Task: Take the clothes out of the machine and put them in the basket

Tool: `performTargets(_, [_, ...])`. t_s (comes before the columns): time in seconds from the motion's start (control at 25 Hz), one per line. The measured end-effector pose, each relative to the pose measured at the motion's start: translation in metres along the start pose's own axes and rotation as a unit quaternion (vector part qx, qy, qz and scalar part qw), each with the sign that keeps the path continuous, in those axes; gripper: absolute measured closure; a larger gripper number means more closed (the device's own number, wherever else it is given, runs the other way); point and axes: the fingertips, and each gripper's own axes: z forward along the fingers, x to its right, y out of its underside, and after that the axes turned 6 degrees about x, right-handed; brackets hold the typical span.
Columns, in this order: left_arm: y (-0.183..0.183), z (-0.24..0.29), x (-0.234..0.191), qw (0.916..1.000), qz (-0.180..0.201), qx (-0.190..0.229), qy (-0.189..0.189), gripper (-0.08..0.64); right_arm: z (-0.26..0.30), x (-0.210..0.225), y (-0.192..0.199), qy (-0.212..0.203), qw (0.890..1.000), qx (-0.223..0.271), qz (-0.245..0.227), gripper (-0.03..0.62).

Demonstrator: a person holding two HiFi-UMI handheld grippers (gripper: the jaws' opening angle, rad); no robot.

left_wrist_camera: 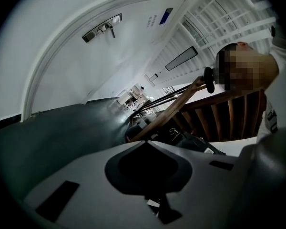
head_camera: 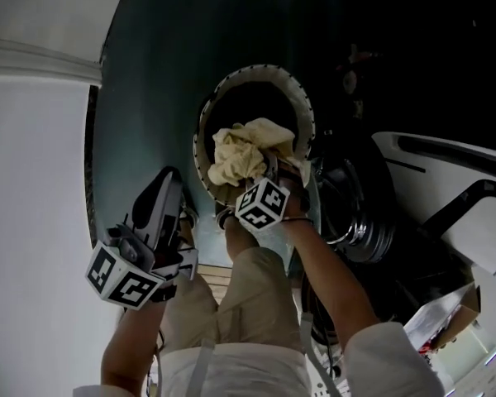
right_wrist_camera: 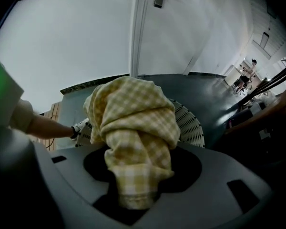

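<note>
Right gripper [right_wrist_camera: 133, 197] jaws pinch a yellow checked cloth [right_wrist_camera: 133, 123] over the basket [head_camera: 256, 73]. It looks soft, light and limp, probably best held by a bunched fold. Left gripper [left_wrist_camera: 145, 144] jaws are together, empty.

We wore a white short-sleeved top [head_camera: 390, 356] and beige trousers [head_camera: 256, 304]; the left cube [head_camera: 122, 278] and right cube [head_camera: 263, 205] bore black square markers on white.

Cloth [head_camera: 246, 151] over the basket [head_camera: 302, 99] (machine [head_camera: 434, 154] to its right).
</note>
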Motion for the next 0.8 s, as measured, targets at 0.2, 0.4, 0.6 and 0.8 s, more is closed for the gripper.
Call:
performTargets(0.2, [0.023,0.001,-0.024,0.9998,-0.015,-0.010,-0.010,0.548,0.055,-0.001,0.017,-0.008,0.999,-0.026,-0.026,0.354])
performTargets(0.4, [0.042,-0.006,-0.042,0.9994,-0.025,-0.012,-0.023,0.548,0.105,-0.015,0.029,-0.031,0.997,-0.044,-0.053,0.351])
performTargets(0.6, [0.053,-0.011,-0.064,0.9987,-0.025,-0.016,-0.042,0.548,0.149,-0.016,0.040,-0.036,0.994,-0.065,-0.086,0.330])
performTargets(0.8, [0.056,-0.017,-0.075,0.9978,-0.029,-0.015,-0.057,0.548,0.166,-0.023,0.055,-0.064,0.988,-0.101,-0.095,0.200])
